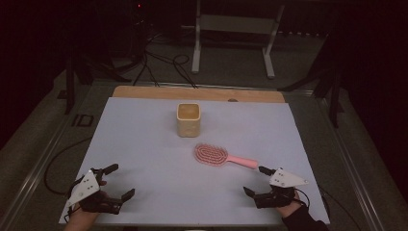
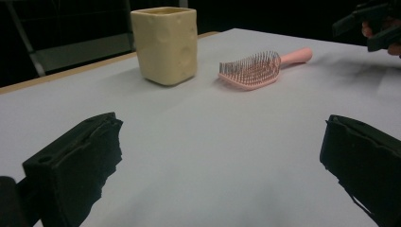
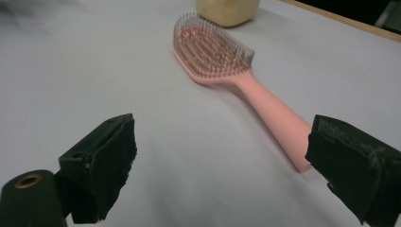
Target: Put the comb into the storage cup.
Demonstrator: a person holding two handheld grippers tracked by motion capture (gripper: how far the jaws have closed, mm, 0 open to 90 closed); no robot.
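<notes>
I am holding the left tool (image 1: 115, 182) near the worktop's (image 1: 144, 144) near-left corner, its black jaws standing wide apart over bare surface. The right tool (image 1: 256, 180) is sitting near the near-right corner, jaws likewise spread with nothing between them; in the right gripper view (image 3: 222, 165) one jaw is hanging just beside the end of the brush handle, and I cannot tell whether it is touching. A grey three-cornered plate is riding on top of each tool.

The pink hairbrush (image 1: 219, 156) is lying flat, bristles up, right of centre, its handle pointing toward the right tool and its oval, slotted head toward the middle. It is looking like smooth plastic with fine, pin-like bristles (image 3: 208, 42). Between the two tools and left of the brush I am seeing plenty of open, pale, matte sheet for moving.

Just beyond the brush head, near but apart from it, the cream cup (image 1: 188, 119) is standing upright: squarish, round-cornered, with shallow dimples (image 2: 165, 45) in its walls. I am reading no writing on any of these.

Behind the cup the sheet is giving way to a bare wooden strip (image 1: 192, 93) along the far edge. Past that, cables (image 1: 163, 62) are trailing over the dark floor beside a white metal frame (image 1: 235, 33).
</notes>
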